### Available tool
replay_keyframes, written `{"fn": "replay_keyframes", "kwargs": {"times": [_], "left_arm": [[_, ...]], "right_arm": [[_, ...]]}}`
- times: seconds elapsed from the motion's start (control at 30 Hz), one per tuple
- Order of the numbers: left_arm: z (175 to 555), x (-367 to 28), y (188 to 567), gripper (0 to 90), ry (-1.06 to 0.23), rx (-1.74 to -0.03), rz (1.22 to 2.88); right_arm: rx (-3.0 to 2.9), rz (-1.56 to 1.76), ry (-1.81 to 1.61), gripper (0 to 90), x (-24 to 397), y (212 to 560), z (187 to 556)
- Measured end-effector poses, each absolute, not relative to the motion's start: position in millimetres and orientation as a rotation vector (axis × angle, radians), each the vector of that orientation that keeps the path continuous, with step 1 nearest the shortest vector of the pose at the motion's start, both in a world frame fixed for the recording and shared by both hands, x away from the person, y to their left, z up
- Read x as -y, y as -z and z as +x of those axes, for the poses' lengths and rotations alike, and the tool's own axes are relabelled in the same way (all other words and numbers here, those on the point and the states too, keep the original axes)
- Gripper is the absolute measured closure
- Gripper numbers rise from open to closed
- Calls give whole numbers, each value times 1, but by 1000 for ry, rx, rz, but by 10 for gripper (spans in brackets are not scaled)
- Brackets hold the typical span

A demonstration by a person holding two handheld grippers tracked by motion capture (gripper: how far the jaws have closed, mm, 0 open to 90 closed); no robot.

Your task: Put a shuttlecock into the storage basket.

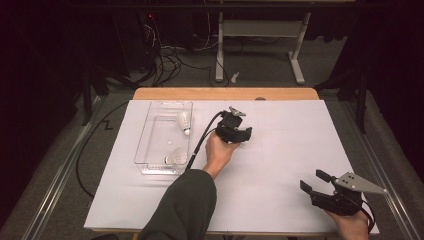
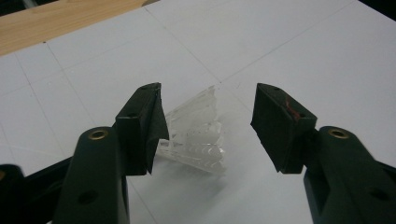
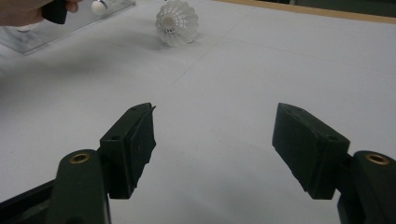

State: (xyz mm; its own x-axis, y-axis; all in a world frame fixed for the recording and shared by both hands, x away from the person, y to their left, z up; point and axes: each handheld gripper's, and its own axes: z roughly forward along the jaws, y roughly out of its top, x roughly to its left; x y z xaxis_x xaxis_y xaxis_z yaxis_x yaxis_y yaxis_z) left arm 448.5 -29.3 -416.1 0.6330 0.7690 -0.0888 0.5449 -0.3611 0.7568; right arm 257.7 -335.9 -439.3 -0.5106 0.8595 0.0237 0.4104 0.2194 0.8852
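I see a white shuttlecock (image 2: 196, 135) with a translucent, ribbed plastic skirt lying on its side on the matte white table (image 1: 280, 150), to the right of the clear rectangular plastic tray (image 1: 145, 142). The left gripper view shows it between the black jaws of my left gripper (image 2: 208, 128), spread and not pressing it; the high view hides it under that gripper. Two more shuttlecocks (image 1: 185, 121) lie inside the tray. My right gripper (image 1: 314, 182) rests open, well right of the tray.
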Motion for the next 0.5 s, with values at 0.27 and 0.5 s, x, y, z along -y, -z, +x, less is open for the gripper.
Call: {"fn": "replay_keyframes", "kwargs": {"times": [0.27, 0.5], "left_arm": [[453, 31, 425, 476, -373, -1036, 2083], [455, 32, 433, 524, -372, -1049, 2106]], "right_arm": [[-2021, 1170, -1242, 303, 337, 440, 258], [-2025, 1169, -1242, 303, 337, 440, 258]]}}
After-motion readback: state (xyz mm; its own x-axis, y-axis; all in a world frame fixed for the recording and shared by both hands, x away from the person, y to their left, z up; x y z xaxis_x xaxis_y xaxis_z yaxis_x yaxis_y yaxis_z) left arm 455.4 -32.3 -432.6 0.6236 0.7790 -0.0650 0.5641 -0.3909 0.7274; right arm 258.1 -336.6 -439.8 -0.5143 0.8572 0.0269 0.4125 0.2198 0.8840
